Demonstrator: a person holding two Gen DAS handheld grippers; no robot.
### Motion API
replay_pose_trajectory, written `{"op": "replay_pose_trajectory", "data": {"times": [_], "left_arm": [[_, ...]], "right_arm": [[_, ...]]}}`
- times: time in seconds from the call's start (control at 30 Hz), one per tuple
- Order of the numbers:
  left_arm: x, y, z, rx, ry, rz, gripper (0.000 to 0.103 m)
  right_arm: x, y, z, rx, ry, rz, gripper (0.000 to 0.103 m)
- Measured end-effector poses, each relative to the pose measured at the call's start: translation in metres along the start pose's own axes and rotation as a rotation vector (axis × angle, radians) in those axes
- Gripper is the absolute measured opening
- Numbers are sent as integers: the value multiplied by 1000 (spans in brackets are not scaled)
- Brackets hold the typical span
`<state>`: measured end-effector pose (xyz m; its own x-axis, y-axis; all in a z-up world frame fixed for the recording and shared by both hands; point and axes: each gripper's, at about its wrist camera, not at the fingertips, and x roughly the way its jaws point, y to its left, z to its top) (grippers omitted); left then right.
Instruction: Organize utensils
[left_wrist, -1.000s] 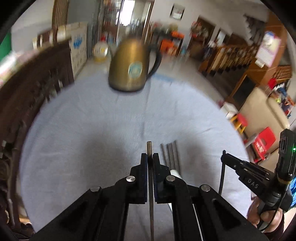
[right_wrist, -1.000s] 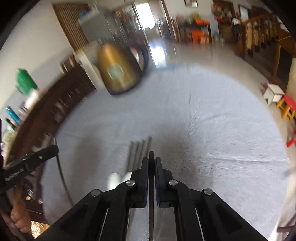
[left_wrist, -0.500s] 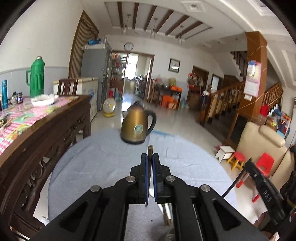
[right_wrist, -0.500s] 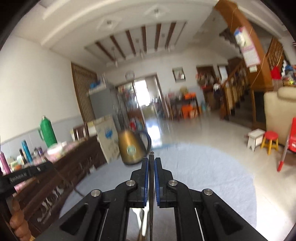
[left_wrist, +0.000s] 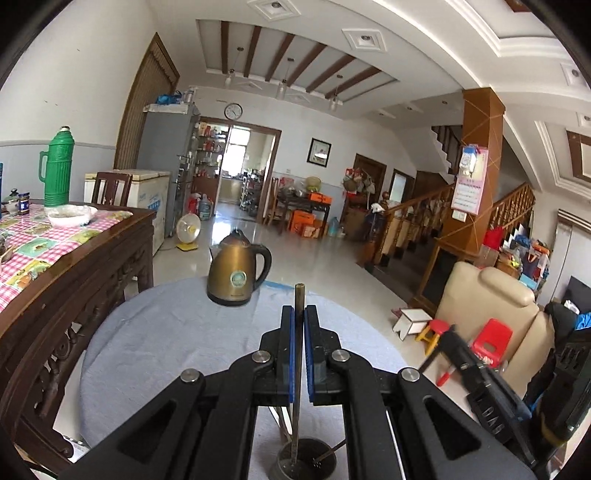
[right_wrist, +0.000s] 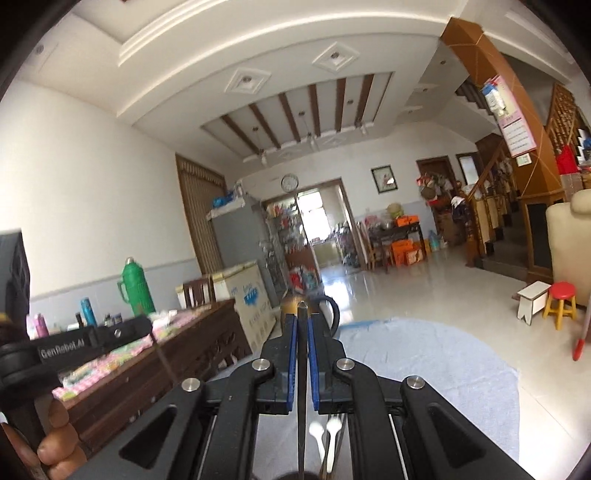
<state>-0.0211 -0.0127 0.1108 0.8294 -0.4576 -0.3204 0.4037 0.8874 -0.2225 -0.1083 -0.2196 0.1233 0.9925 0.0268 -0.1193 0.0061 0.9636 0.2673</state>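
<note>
My left gripper (left_wrist: 299, 312) is shut on a thin metal chopstick (left_wrist: 299, 295) held upright; its lower end reaches into a dark round holder (left_wrist: 286, 461) on the grey-clothed round table (left_wrist: 159, 339). A second thin stick (left_wrist: 330, 451) leans inside that holder. My right gripper (right_wrist: 302, 323) is shut on a dark chopstick (right_wrist: 302, 314), also upright, its lower end running down out of view. Two white spoons (right_wrist: 318, 431) lie on the cloth beneath it. Each wrist view shows the other gripper at its side edge.
A brass-coloured kettle (left_wrist: 236, 275) stands at the table's far edge. A dark carved wooden sideboard (left_wrist: 74, 295) with a checked cloth, a bowl and a green flask (left_wrist: 57, 168) runs along the left. Small stools and a cream armchair (left_wrist: 491, 306) stand to the right.
Both grippers rose and tipped up from facing the tabletop to facing across the room, each keeping its chopstick. The holder came into view under the left gripper.
</note>
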Motion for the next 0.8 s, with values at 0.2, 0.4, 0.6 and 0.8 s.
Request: {"op": "replay_pose_trajectory", "data": {"times": [0.2,0.4,0.6,0.8], "left_arm": [[25,-3,-26,0,98,8,5],[52,6,-45,-33,220,18,5],[56,11,-47,-41,241,26,5],[50,18,-44,-56,238,31,33]], "right_arm": [[14,2,-28,-28,116,-15,7],[21,-17,-44,2,201,-9,7],[27,-27,-53,52,245,-4,10],[32,-36,-53,111,279,17,27]]}}
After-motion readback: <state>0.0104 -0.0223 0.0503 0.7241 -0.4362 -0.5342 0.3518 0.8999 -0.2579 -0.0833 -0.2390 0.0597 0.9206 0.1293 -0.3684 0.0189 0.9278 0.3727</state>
